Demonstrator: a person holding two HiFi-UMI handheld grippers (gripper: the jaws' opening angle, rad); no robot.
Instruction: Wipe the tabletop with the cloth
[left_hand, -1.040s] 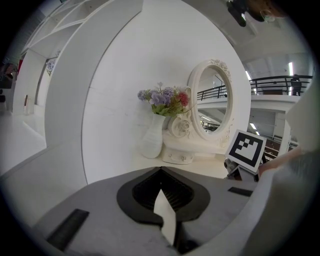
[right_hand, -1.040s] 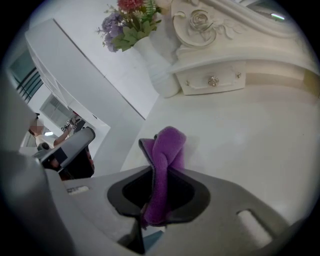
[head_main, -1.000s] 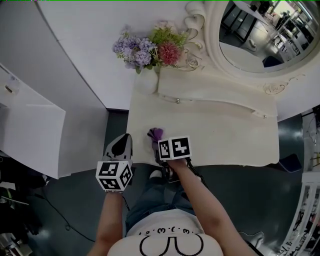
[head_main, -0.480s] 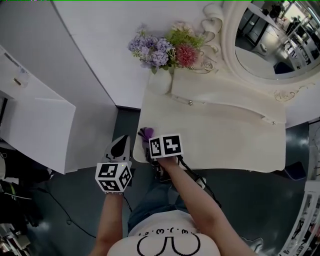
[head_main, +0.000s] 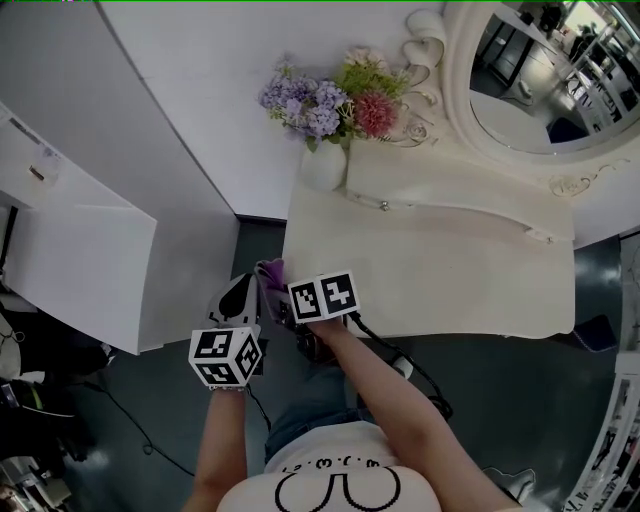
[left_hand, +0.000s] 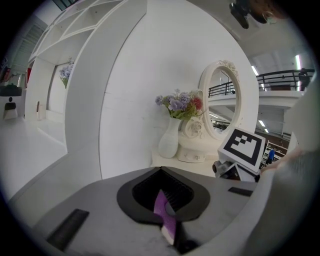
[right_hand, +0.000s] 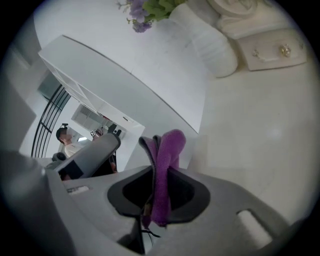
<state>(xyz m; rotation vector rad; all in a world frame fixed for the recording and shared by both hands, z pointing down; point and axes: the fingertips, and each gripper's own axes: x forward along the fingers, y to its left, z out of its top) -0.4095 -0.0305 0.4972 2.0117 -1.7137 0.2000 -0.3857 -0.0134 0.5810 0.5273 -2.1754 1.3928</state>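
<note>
The right gripper (head_main: 282, 296) is clamped on the purple cloth (head_main: 270, 270), which stands folded and upright between its closed jaws. Cloth and gripper hang just off the front left corner of the cream dressing table (head_main: 430, 270), clear of its top. The left gripper (head_main: 238, 292) sits further out from that same corner, just beside the cloth, its jaws pressed together with only a thin purple sliver (left_hand: 165, 215) caught at their seam. A white vase (head_main: 322, 165) of flowers (head_main: 330, 95) stands at the table's back left corner beside an oval mirror (head_main: 540, 75).
</note>
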